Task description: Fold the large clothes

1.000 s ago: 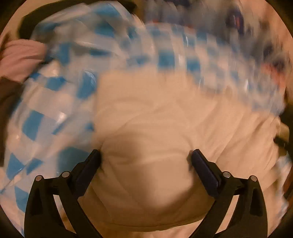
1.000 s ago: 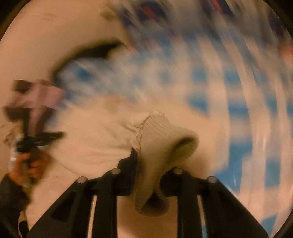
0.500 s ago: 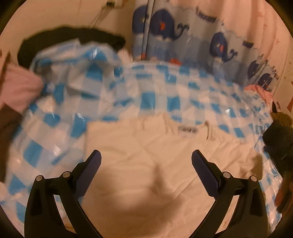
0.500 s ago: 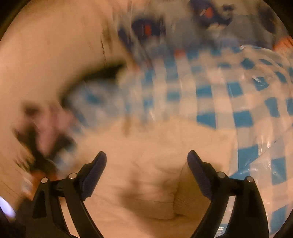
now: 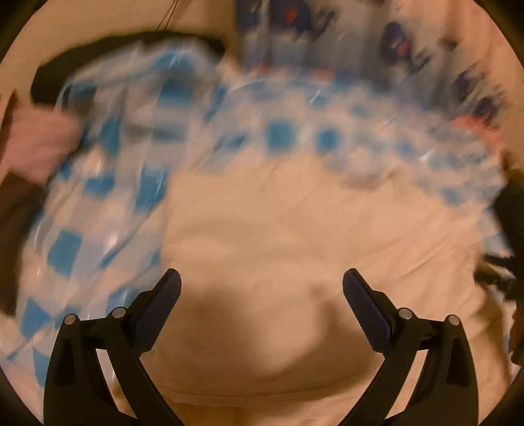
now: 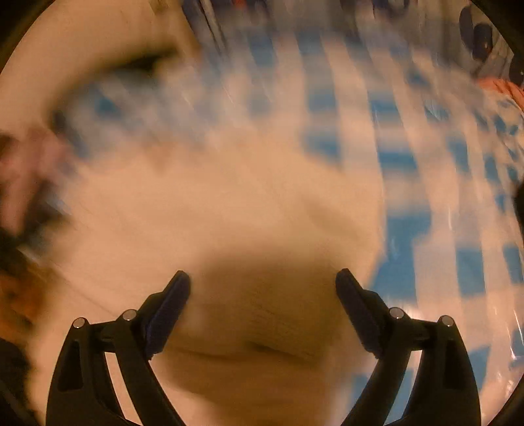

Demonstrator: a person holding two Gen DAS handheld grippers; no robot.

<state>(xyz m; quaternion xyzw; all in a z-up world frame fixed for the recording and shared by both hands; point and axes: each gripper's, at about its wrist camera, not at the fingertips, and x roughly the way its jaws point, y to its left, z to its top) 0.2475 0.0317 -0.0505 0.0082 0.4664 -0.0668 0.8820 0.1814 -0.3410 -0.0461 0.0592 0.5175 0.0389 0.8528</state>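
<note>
No legible writing on cream garment (image 5: 294,229), all blurred.

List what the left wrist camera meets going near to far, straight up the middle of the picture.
Left gripper, open → cream garment → blue-checked sheet → blurred blue-patterned curtain.

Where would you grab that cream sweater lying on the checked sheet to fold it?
Probably at an outer edge, not the flat middle. The sweater lies spread on the checked sheet, so the left tongs, now open above it, would best come down at its left edge and pinch the hem. The right tongs, also open, could take the right edge. Blur hides finer detail.
</note>
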